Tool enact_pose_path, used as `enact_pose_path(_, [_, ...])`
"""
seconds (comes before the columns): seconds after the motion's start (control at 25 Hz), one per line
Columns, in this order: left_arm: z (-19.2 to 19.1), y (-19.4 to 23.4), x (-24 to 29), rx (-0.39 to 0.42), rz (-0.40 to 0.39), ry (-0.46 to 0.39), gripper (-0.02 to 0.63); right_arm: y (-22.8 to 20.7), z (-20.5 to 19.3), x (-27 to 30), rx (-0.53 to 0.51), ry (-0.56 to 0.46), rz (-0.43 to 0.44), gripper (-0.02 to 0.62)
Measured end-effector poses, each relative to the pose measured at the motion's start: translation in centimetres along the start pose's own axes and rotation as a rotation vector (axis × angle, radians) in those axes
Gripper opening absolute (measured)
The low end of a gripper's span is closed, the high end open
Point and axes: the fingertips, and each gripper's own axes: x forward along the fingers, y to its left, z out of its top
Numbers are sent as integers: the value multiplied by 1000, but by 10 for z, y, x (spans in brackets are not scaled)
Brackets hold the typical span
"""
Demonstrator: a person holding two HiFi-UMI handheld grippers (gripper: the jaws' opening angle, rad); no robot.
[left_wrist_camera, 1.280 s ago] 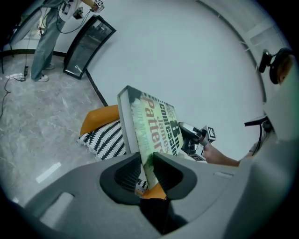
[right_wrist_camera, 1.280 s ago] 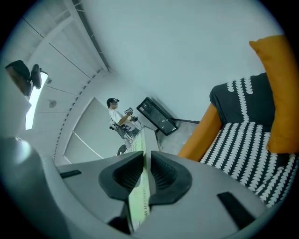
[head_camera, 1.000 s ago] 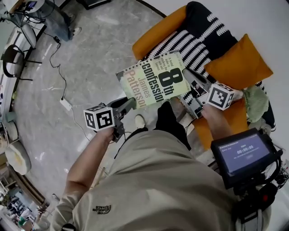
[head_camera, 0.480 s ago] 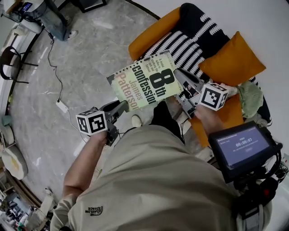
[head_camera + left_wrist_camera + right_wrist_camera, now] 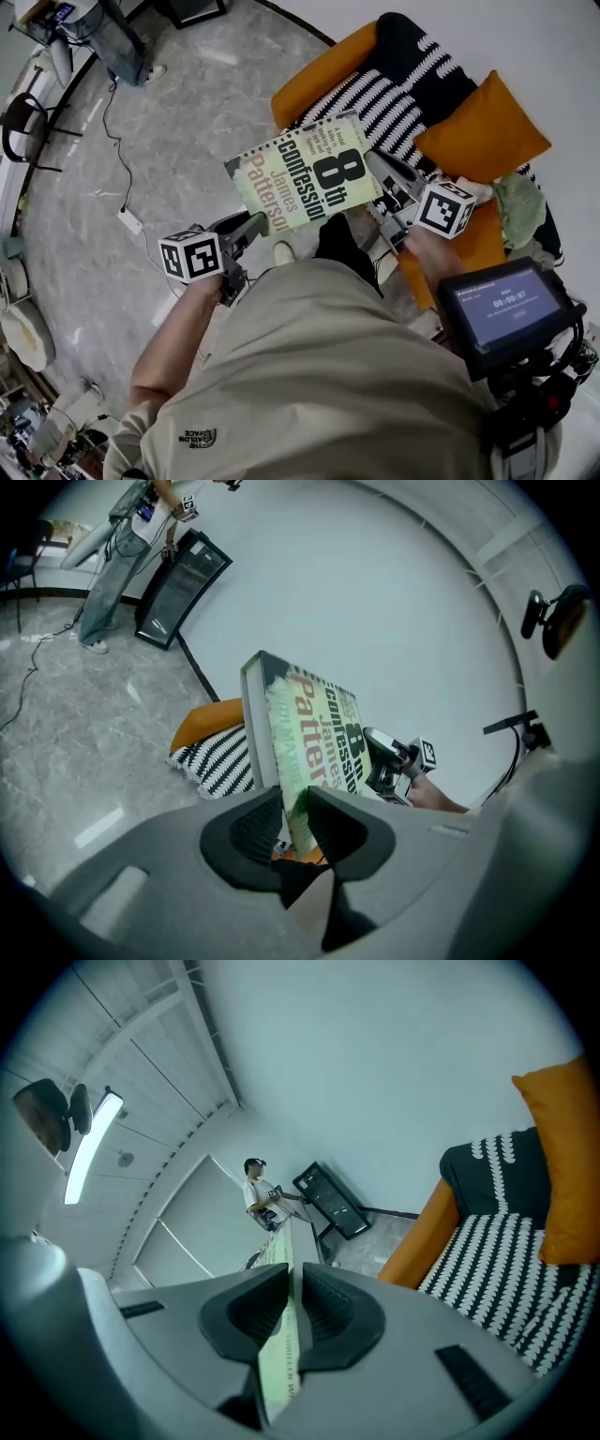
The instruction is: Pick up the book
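The book (image 5: 305, 173), a pale green paperback with dark lettering on its cover, is held in the air above the floor and the sofa's front. My left gripper (image 5: 258, 225) is shut on its lower left corner, where the book (image 5: 309, 747) rises tilted from between the jaws. My right gripper (image 5: 382, 178) is shut on the opposite edge; in the right gripper view the book (image 5: 279, 1335) shows edge-on as a thin strip between the jaws. Both grippers share the load.
An orange sofa (image 5: 323, 66) with a black-and-white patterned cover (image 5: 394, 98) and an orange cushion (image 5: 478, 131) lies below the book. Grey marble floor (image 5: 178, 122) spreads left, with cables. A person (image 5: 261, 1190) stands by a dark panel (image 5: 328, 1202) far off.
The book and both grippers have shifted slightly up and left in the head view, then settled. Both grips stay the same.
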Motion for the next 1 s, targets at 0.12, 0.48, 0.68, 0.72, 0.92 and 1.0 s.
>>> enact_pose_path(0.12, [-1, 0, -1, -2, 1, 1, 89, 1, 0, -1, -2, 1, -1, 54])
enact_pose_path(0.48, [0, 0, -1, -5, 7, -4, 89, 3, 2, -1, -9, -8, 8, 54])
enact_pose_path(0.68, [2, 1, -1, -3, 8, 1, 89, 2, 1, -1, -4, -11, 2, 54])
enact_pose_path(0.72, [2, 1, -1, -4, 8, 5, 89, 2, 0, -1, -3, -12, 1, 54])
enact_pose_path(0.92, [3, 0, -1, -5, 3, 18, 89, 2, 1, -2, 0, -15, -6, 54])
enact_pose_path(1.0, [4, 0, -1, -4, 2, 19, 89, 2, 1, -2, -1, -17, -7, 54])
